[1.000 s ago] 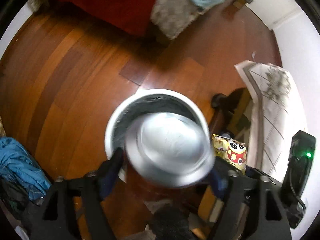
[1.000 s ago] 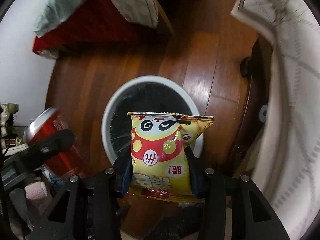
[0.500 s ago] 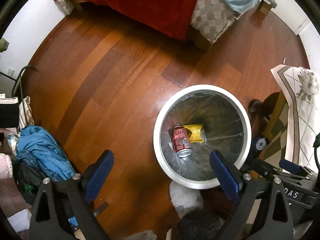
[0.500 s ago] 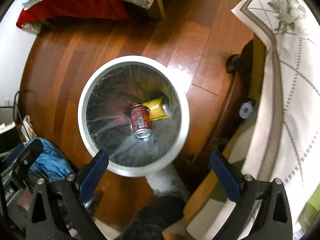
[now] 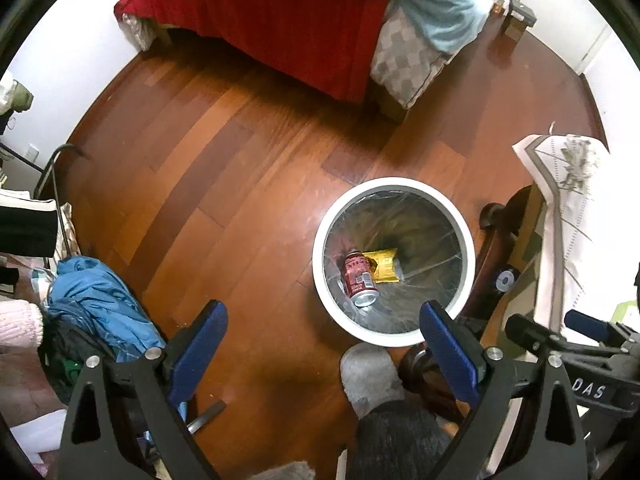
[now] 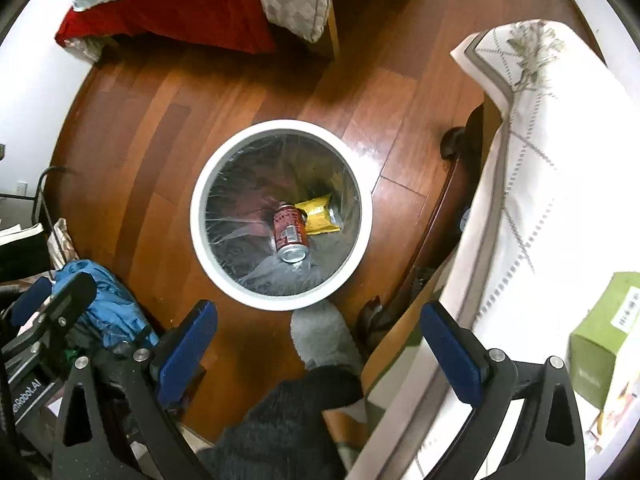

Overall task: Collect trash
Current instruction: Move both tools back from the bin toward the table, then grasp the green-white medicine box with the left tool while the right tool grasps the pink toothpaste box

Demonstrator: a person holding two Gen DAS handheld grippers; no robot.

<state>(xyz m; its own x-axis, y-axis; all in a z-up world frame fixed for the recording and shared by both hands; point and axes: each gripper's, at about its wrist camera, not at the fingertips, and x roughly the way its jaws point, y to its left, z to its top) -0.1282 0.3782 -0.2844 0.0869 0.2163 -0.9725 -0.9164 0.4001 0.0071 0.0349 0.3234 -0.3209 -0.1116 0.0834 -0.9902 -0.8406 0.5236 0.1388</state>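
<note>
A red can [image 6: 291,233] and a yellow snack bag [image 6: 320,219] are lying touching at the bottom of the white bin [image 6: 280,300], centre frame. Both the left hand-held gripper [image 5: 323,344] and the right hand-held gripper [image 6: 316,343] are hanging above, having just been opening, now gaping wide and empty

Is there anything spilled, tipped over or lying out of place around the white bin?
Nothing stands out. The white bin stands upright; the red can and yellow snack bag lie inside on its liner. No litter shows on the wooden floor around it.
</note>
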